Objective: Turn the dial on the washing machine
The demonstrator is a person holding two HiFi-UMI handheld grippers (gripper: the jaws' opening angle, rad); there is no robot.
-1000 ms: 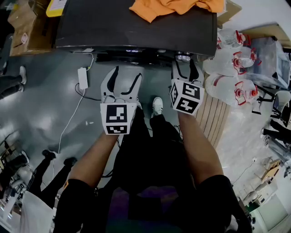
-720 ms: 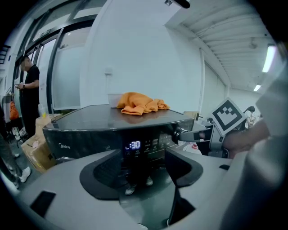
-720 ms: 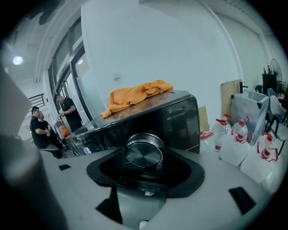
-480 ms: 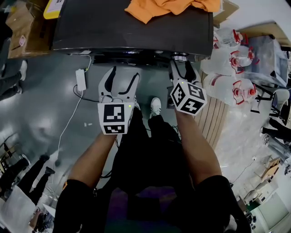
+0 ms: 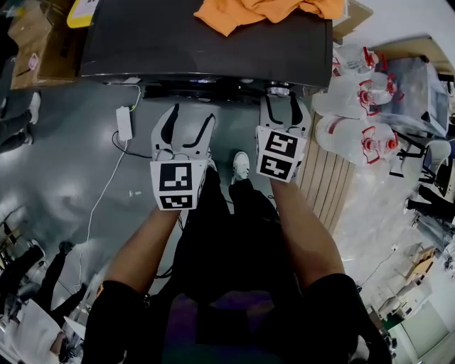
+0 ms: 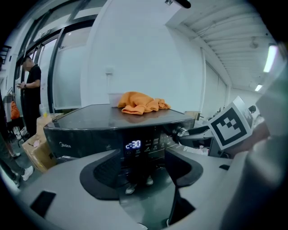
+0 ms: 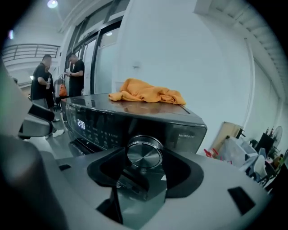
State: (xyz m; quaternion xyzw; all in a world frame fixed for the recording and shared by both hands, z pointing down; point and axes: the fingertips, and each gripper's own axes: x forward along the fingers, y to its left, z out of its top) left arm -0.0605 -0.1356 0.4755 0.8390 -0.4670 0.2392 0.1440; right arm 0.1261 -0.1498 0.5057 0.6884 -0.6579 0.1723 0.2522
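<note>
The dark washing machine (image 5: 206, 50) stands in front of me with an orange cloth (image 5: 270, 8) on its lid. Its round metal dial (image 7: 144, 152) sits at the right end of the control panel, also seen as the dial (image 5: 279, 90) from above. My right gripper (image 7: 145, 161) is shut on the dial, with a pad against each side. In the head view the right gripper (image 5: 281, 99) reaches up to the panel. My left gripper (image 5: 192, 117) hangs open short of the panel, facing the lit display (image 6: 133, 144), with nothing between its fingers.
Large water jugs (image 5: 355, 92) and a wooden pallet (image 5: 334, 185) stand close on the right. A power adapter (image 5: 124, 122) with its cable lies on the grey floor at the left, near cardboard boxes (image 5: 35, 35). People (image 7: 45, 85) stand far to the left.
The right gripper's marker cube has rolled one way and then back the other while staying at the dial. The left gripper has hardly moved.
</note>
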